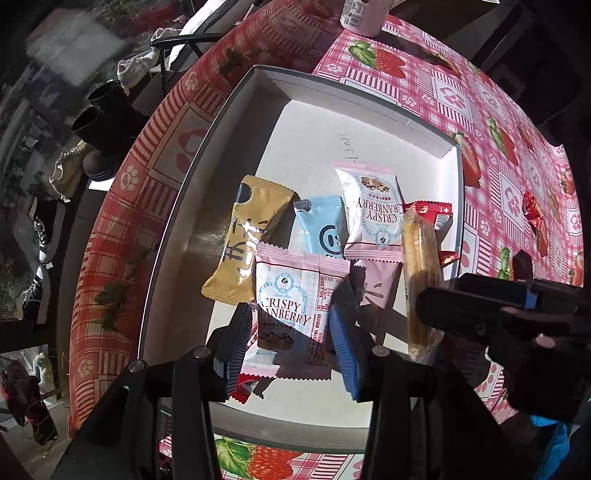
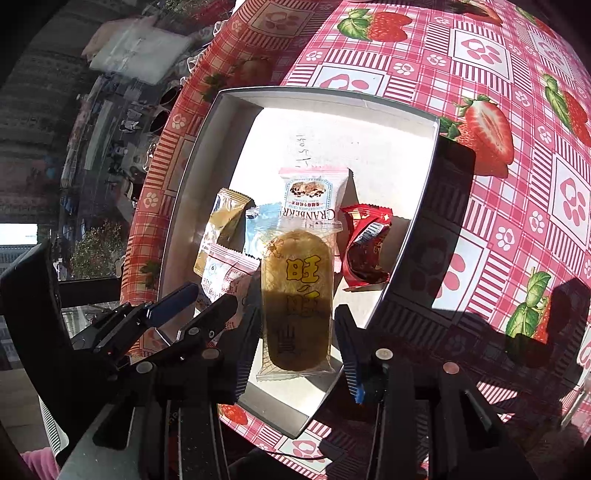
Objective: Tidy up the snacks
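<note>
Snacks are mostly gathered already inside the white box (image 1: 448, 192) that sits on the strawberry-patterned surface (image 1: 491, 122).

From the left wrist view, I count a yellow packet (image 1: 243, 236), a light blue packet (image 1: 325, 229), 2 Crispy Cranberry packets, one further in (image 1: 376, 210) and one nearer (image 1: 291, 314), a pink packet (image 1: 380, 291) partly covered, and a long rice cracker in clear wrap (image 1: 421, 273). Red wrappers (image 1: 432, 212) peek out by the box's right wall, and another red corner (image 1: 243, 387) shows under the near cranberry packet. The left hand-held gripper (image 1: 288, 354) hangs straight over that near cranberry packet with its jaws apart; the blue pads stand on either side of the wrapper and I see no squeeze on it, so I judge it let go. Out on the cloth, well apart from the box, a red-wrapped sweet (image 1: 533, 216) is not yet collected. A white bottle (image 1: 360, 14) stands at the far edge.

From the right wrist view, the rice cracker (image 2: 295, 295) lies lengthwise in the box (image 2: 199, 155), its far end resting over the cranberry packet (image 2: 314, 195), with a crumpled red packet (image 2: 365, 251) just beside it. The right hand-held gripper (image 2: 295, 354) has its jaws spread wide on both sides of the cracker, clear of the wrap, so nothing is held. The left hand-held gripper (image 2: 184, 314) shows beside it.

My reading: the job is nearly done, with at least 1 loose sweet left outside.
</note>
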A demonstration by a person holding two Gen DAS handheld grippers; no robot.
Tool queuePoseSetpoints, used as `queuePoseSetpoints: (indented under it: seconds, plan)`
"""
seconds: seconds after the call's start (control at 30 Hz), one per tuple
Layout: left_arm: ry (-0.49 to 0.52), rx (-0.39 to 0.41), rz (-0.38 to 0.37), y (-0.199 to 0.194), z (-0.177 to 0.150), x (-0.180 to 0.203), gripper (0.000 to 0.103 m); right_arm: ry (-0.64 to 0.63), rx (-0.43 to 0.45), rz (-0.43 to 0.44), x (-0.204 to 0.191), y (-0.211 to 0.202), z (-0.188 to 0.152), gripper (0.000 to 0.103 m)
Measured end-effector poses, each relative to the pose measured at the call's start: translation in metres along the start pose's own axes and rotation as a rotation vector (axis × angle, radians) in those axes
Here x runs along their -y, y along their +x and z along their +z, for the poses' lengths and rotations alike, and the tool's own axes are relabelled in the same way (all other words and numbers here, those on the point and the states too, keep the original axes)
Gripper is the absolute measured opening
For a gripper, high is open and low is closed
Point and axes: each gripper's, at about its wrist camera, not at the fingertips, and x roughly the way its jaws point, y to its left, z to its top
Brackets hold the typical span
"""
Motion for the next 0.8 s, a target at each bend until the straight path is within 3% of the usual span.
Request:
queuePoseSetpoints:
  seconds: [0.07,0.1,0.27,0.47,0.67,0.8]
  plan:
    - [0.008,0.012,0.006,-0.002,-0.003,0.006,0.064,0.023,0.023,-0.021,0.01,-0.004,-0.001,0.09]
    - [0.018,0.018,0.002,-0.004,-0.004,0.01,0.065,0.04,0.035,-0.033,0.019,-0.008,-0.003,0.093]
    - [0.107,0.042,-0.038,-0.013,-0.009,0.053,0.066,0.131,0.099,-0.127,0.083,-0.034,-0.023,0.093]
    - [0.233,0.082,-0.072,-0.013,-0.017,0.13,0.077,0.345,0.14,-0.232,0.19,-0.06,-0.06,0.093]
    - [0.267,0.146,-0.065,0.002,-0.008,0.188,0.077,0.422,0.194,-0.353,0.267,-0.075,-0.089,0.093]
    - [0.253,0.21,-0.059,0.017,0.007,0.222,0.077,0.454,0.321,-0.413,0.308,-0.094,-0.106,0.093]
